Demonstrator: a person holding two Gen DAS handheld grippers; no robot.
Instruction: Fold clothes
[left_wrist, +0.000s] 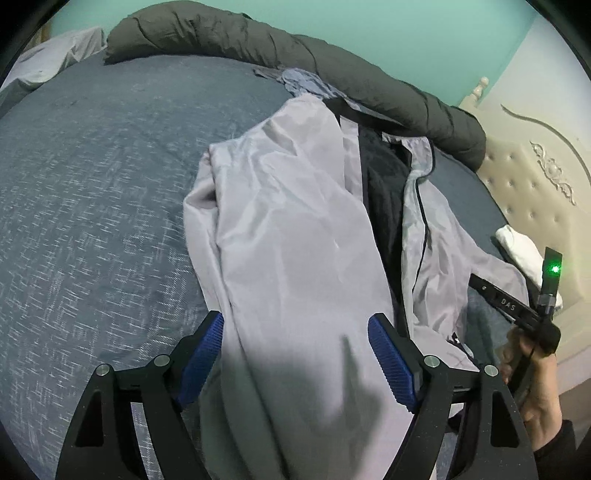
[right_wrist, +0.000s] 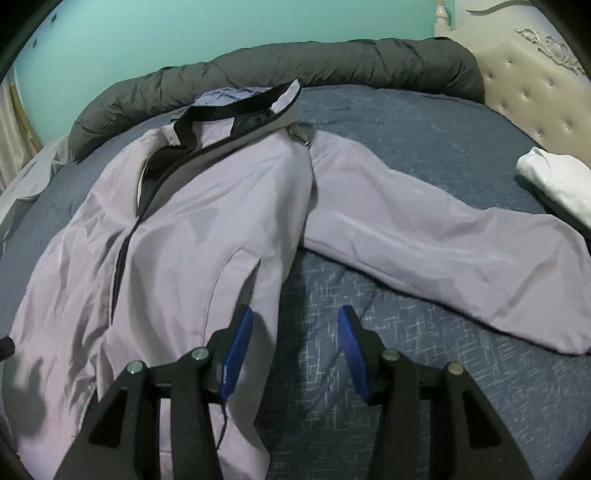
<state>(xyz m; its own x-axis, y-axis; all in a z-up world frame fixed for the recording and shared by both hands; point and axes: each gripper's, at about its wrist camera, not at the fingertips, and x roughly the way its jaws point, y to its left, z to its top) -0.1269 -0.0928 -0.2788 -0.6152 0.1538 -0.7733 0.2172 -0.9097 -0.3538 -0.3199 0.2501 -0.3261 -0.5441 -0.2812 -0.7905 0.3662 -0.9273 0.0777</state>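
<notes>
One lilac jacket (right_wrist: 192, 206) lies front-up on the bed (right_wrist: 406, 387), a sleeve (right_wrist: 424, 236) flung right of its body, both grippers (left_wrist: 295, 354) (right_wrist: 295, 354) gaping empty over its hem, so folding that sleeve inward seems pending.

The lower hem of the jacket (right_wrist: 177, 229) is cut off by the bottom edge in both views. Beyond the jacket, a blue-grey garment (left_wrist: 301, 79) is largely hidden. Right of the jacket, a white bundle (right_wrist: 557, 177) is clipped by the frame.
</notes>
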